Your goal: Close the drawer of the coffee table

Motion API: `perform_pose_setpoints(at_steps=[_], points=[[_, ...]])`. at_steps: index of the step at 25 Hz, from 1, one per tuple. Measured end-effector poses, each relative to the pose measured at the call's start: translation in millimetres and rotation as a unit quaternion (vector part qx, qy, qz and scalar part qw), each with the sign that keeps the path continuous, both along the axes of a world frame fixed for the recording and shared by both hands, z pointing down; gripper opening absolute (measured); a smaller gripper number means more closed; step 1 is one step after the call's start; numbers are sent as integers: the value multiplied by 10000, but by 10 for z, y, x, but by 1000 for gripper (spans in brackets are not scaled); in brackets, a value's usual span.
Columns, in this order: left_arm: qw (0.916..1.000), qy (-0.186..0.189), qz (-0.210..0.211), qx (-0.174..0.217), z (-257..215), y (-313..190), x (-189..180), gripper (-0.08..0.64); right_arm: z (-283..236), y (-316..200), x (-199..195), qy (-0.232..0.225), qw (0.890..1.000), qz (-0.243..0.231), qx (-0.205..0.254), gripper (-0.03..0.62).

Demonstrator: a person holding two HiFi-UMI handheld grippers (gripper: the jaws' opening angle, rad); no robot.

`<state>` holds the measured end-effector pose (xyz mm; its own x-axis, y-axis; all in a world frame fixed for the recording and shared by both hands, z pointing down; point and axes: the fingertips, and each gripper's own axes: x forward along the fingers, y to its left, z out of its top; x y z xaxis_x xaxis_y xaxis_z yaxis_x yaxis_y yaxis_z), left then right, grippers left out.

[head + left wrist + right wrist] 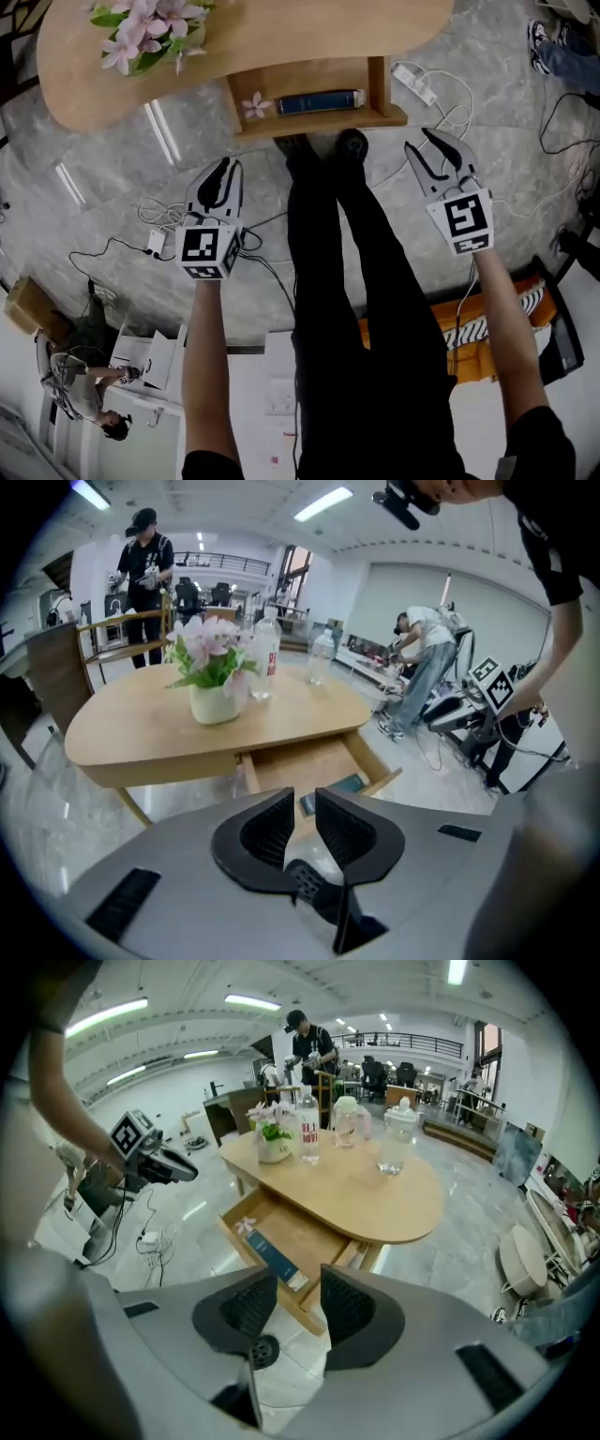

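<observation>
Drawer: the light wooden drawer (319, 123) stood pulled out from under the oval wooden worktop (253, 37), its front just beside the person's black shoes (352, 143).
Inside: dark blue book (319, 101), pink blossom (255, 105).
Left tongs (228, 167): released, narrow gap, empty, short of the drawer.
Right tongs (424, 142): released, wider gap, empty.
Between them: black-trousered legs (328, 244).
Floor: white power strip (414, 82) and cables lay right of the drawer; grey marble floor (112, 159) lay open at the left.

Left arm (206, 356) and right arm (506, 319) stretch forward. The left gripper (225, 167) shows jaws barely parted, the right gripper (418, 141) spread wider, both empty and angled downward.
</observation>
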<state>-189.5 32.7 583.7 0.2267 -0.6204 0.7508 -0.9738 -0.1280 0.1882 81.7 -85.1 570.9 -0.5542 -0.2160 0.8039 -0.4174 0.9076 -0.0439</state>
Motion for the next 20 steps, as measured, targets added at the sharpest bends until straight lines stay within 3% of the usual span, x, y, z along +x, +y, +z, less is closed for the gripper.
perform_pose_setpoints(at_steps=[6,10,13,17,20], points=[[9980,-179,107,-594,672,207,-282,135,695,98,185,712,9954,-639,30,166],[9952,-315,413,-830,1036,305,-349,206,1068,25,300,1144,9891,-906,204,195],[9893,-492,833,-1092,1330,398,-328,238,1368,28,408,1501,9803,-1264,228,203],[9721,-1039,1648,-1306,1671,493,-277,255,1685,34,492,1757,9725,-1510,256,202],[9734,-997,1599,-1302,1853,430,-266,256,1856,39,508,1880,9689,-1585,279,202]])
